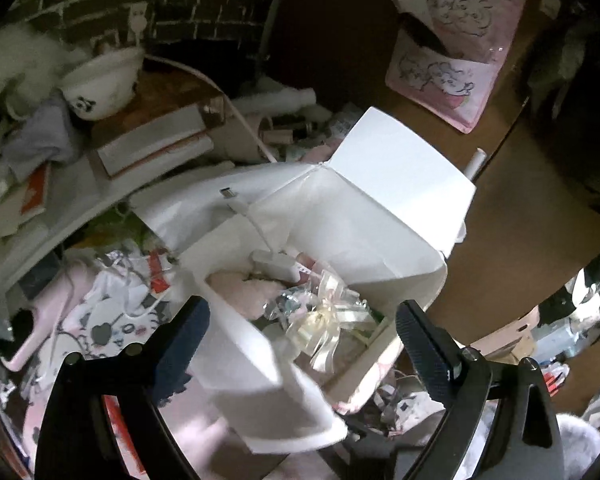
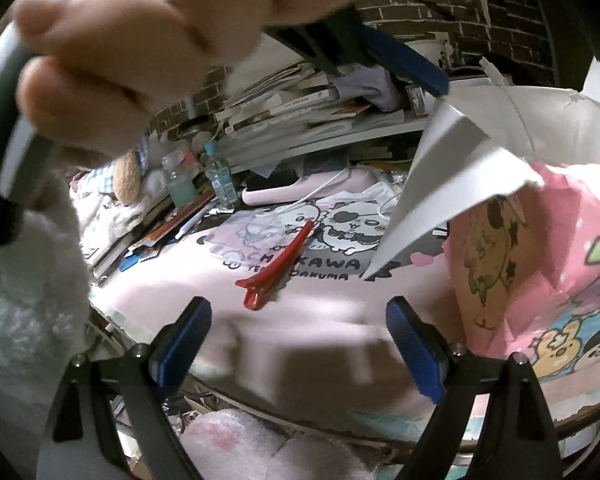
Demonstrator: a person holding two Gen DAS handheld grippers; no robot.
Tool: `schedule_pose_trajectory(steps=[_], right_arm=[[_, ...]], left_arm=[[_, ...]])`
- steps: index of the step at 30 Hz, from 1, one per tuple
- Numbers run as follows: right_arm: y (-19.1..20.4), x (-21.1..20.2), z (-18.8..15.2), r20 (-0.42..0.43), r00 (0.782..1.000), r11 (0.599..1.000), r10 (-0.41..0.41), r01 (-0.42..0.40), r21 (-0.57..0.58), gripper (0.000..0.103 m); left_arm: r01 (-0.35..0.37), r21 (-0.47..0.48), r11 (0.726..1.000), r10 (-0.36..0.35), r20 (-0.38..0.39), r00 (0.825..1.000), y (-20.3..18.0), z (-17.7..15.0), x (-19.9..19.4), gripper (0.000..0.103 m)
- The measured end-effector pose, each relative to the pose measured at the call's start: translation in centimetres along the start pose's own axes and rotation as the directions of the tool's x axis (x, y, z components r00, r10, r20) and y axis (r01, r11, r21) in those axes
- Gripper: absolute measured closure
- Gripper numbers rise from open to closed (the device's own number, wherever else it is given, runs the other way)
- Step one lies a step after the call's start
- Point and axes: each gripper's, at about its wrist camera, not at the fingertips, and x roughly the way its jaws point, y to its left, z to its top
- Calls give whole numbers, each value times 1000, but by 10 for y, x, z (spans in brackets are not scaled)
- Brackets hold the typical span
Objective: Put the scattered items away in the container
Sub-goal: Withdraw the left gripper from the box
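Note:
A white paper bag (image 1: 340,216) stands open on the cluttered surface; inside lie a white charger with cable (image 1: 276,262), a ribbon bow (image 1: 332,320) and pink soft items. My left gripper (image 1: 300,344) is open, its jaws straddling the bag's near rim from above. In the right wrist view a red hair clip (image 2: 278,264) lies on the pink printed blanket (image 2: 300,312). My right gripper (image 2: 298,344) is open and empty, a little short of the clip. The white bag's wall (image 2: 440,184) rises at the right. The left gripper's blue pad (image 2: 408,64) shows above, with the hand holding it.
Stacked books (image 2: 300,108), bottles (image 2: 220,180) and pens (image 2: 192,228) crowd the back left. A pink cartoon bag (image 2: 540,280) stands at the right. A panda bowl (image 1: 104,88) sits on books; a pink pouch (image 1: 452,60) lies on the brown table.

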Motion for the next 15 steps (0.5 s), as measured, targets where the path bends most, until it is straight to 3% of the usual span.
schedule_pose_trajectory(steps=[7, 15], right_arm=[[12, 9, 0, -13, 1000, 1000, -2, 2, -20, 16], [31, 18, -2, -22, 1000, 998, -9, 8, -57, 16]], left_arm=[[-129, -8, 992, 129, 8, 992, 15, -19, -26, 10], [-199, -56, 978, 200, 0, 980, 47, -53, -41, 10]])
